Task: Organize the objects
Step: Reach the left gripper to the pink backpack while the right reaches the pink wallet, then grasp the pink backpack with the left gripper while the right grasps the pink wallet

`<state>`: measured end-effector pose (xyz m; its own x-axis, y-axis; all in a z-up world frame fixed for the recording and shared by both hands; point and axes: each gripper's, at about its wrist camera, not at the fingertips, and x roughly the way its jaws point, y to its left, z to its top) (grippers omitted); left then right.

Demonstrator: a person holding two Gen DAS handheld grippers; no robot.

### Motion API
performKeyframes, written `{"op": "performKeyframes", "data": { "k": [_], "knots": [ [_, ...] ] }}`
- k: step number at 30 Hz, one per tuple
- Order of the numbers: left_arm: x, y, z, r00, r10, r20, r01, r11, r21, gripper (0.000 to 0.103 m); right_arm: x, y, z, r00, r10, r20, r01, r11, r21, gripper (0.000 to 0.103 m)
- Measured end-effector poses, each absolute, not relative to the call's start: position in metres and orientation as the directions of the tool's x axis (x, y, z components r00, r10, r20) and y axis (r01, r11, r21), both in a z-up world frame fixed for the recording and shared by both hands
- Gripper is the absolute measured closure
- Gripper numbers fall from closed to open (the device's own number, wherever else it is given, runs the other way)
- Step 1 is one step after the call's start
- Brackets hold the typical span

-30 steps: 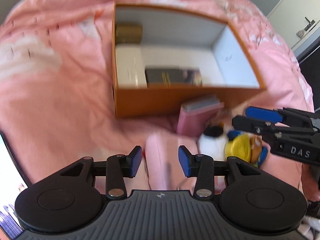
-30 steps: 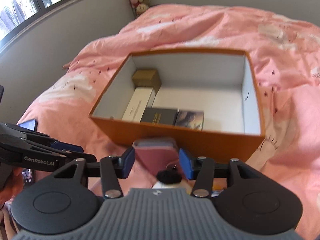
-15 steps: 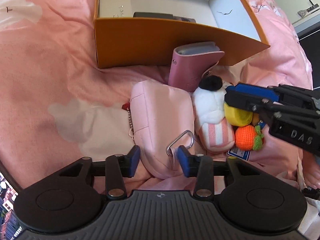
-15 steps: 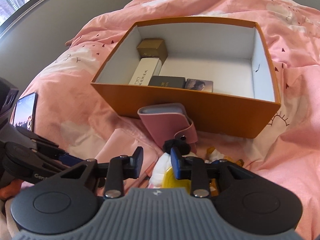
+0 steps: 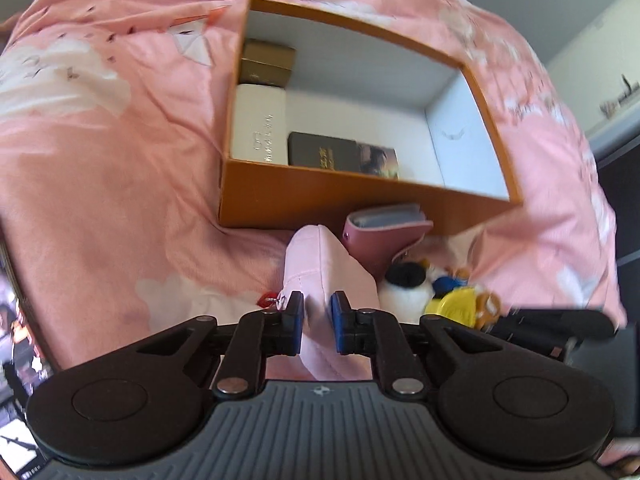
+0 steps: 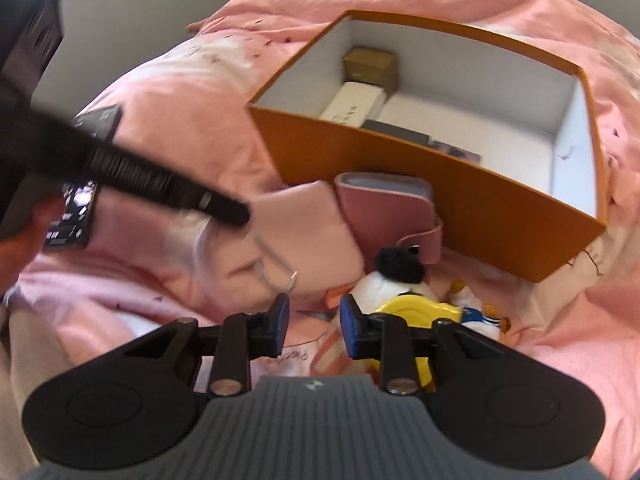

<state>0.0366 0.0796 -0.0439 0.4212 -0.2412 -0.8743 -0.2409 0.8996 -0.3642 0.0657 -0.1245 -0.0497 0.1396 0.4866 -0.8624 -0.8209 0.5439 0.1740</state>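
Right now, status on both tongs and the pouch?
Left tongs shut on pink pouch, lifted short of orange box. Right tongs open, empty, beside plush toy. Pink wallet leans against box front.

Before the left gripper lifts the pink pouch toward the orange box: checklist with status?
1. Left gripper shut on pink pouch: ok.
2. Grip depth: only the pouch's near end pinched; cannot tell if secure.
3. Orange box has free floor on its right side: ok.
4. Path: card holder leans against the box front, beside the pouch: not ok.
5. Right gripper open, holding nothing: ok.
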Motion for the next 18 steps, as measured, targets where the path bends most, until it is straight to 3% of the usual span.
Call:
{"op": "performKeyframes", "data": {
  "k": [5, 8, 14, 16, 17, 18],
  "knots": [
    [0.029, 0.09, -0.036, 0.441, -0.256, -0.86, -0.323, 0.849, -0.419, 0.087, 0.056, -0.117, -0.05, 0.076, 0.498, -0.864, -0.868, 0.46, 0.189, 0.067],
    [0.024, 0.094, -0.035, 0.434, -0.246, -0.867, -0.355, 0.837, -0.416, 0.087, 0.05, -0.11, -0.05, 0.068, 0.503, -0.862, -0.89, 0.421, 0.176, 0.052],
    [0.015, 0.103, -0.04, 0.407, -0.246, -0.88, -0.414, 0.809, -0.418, 0.087, 0.042, -0.096, -0.053, 0.027, 0.51, -0.86, -0.927, 0.336, 0.169, 0.05],
    [0.012, 0.105, -0.04, 0.406, -0.237, -0.883, -0.423, 0.807, -0.411, 0.087, 0.041, -0.091, -0.056, 0.03, 0.503, -0.864, -0.931, 0.328, 0.159, 0.051],
    [0.011, 0.106, -0.039, 0.406, -0.233, -0.884, -0.428, 0.806, -0.409, 0.087, 0.042, -0.09, -0.057, 0.027, 0.505, -0.863, -0.931, 0.327, 0.162, 0.059],
    [0.011, 0.108, -0.039, 0.406, -0.235, -0.883, -0.429, 0.804, -0.411, 0.085, 0.043, -0.089, -0.057, 0.015, 0.513, -0.858, -0.929, 0.324, 0.177, 0.076]
  ]
}}
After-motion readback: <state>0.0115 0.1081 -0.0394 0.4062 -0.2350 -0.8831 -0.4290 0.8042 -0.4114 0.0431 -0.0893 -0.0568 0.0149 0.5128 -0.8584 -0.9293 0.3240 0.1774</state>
